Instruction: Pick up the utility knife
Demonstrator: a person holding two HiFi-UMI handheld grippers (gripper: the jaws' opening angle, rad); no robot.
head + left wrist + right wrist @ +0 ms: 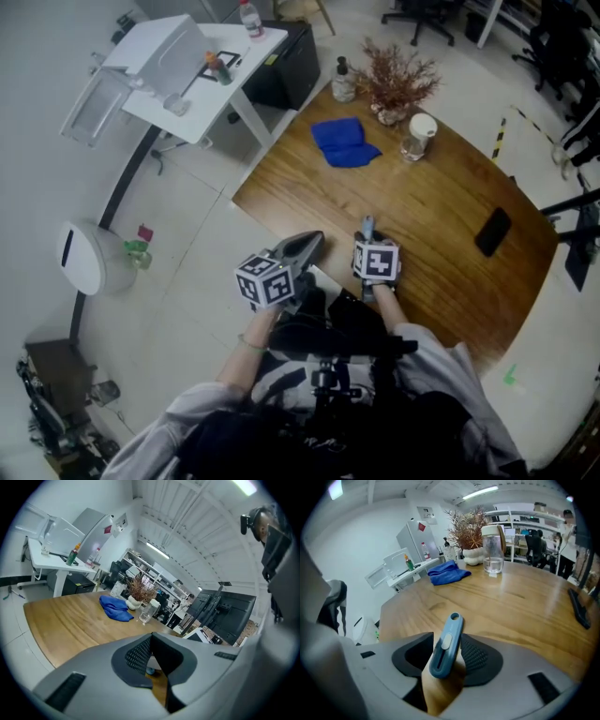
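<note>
A blue-grey utility knife [446,641] lies on the wooden table [441,206] near its front edge, pointing away from me. My right gripper [449,654] is open around the knife, one jaw on each side. There is a gap between the knife and the left pad, and the right pad is close to it. From the head view, the knife [367,227] pokes out ahead of the right gripper [368,240]. My left gripper [306,246] hovers just left of it over the table's edge, with its tips [151,636] together and nothing held.
Further back on the table are a blue cloth [343,142], a lidded glass jar [418,137], a dried plant in a vase [398,84] and a small bottle [344,81]. A black phone [493,231] lies to the right. A white desk [197,66] stands beyond, on the left.
</note>
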